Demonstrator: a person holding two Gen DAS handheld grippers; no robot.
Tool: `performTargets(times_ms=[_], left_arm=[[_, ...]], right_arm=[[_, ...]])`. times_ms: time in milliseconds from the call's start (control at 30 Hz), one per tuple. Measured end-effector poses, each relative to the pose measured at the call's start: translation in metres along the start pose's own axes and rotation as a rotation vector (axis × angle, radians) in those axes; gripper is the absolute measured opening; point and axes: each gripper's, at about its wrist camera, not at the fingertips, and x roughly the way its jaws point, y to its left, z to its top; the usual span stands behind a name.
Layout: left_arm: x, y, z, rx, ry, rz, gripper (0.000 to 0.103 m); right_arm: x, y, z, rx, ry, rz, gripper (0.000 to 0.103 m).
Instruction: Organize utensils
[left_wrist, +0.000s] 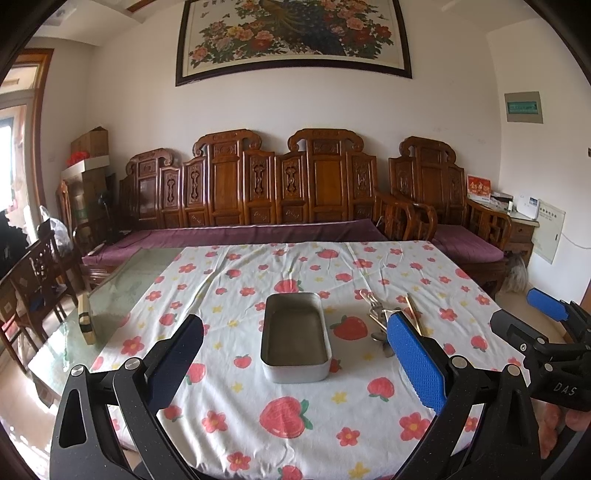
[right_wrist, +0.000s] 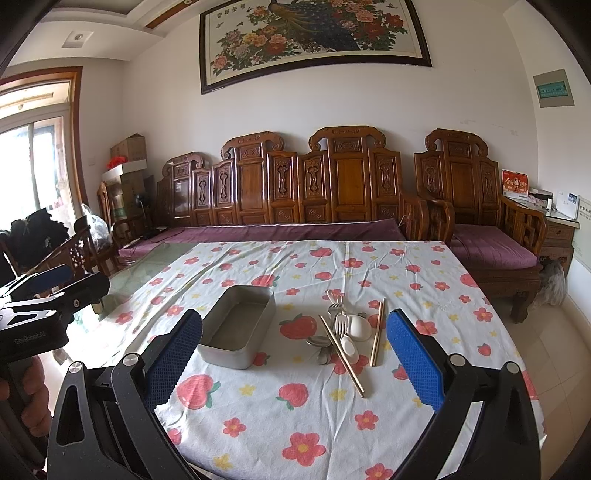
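Note:
An empty grey metal tin (left_wrist: 295, 338) sits on the flowered tablecloth, also in the right wrist view (right_wrist: 238, 326). To its right lies a pile of utensils (right_wrist: 341, 334): chopsticks (right_wrist: 341, 356), forks, metal spoons and white ceramic spoons (right_wrist: 359, 326). In the left wrist view the pile (left_wrist: 380, 314) is partly hidden by a finger. My left gripper (left_wrist: 295, 363) is open and empty, above the near table edge before the tin. My right gripper (right_wrist: 293, 358) is open and empty, short of the pile.
The tablecloth (right_wrist: 295, 417) covers a glass table; bare glass (left_wrist: 122, 291) shows at left with a wooden block (left_wrist: 86, 321) on it. A carved wooden sofa (left_wrist: 258, 192) stands behind the table, chairs at left (left_wrist: 33, 280).

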Motion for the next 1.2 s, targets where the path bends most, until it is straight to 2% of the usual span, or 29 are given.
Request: performTargets(times_ms=[1200], left_arm=[[-0.01,-0.008,0.003,0.006,-0.009,0.002,0.097]], right_arm=[[0.001,-0.003,-0.001,0.003,0.003,0.001,0.1]])
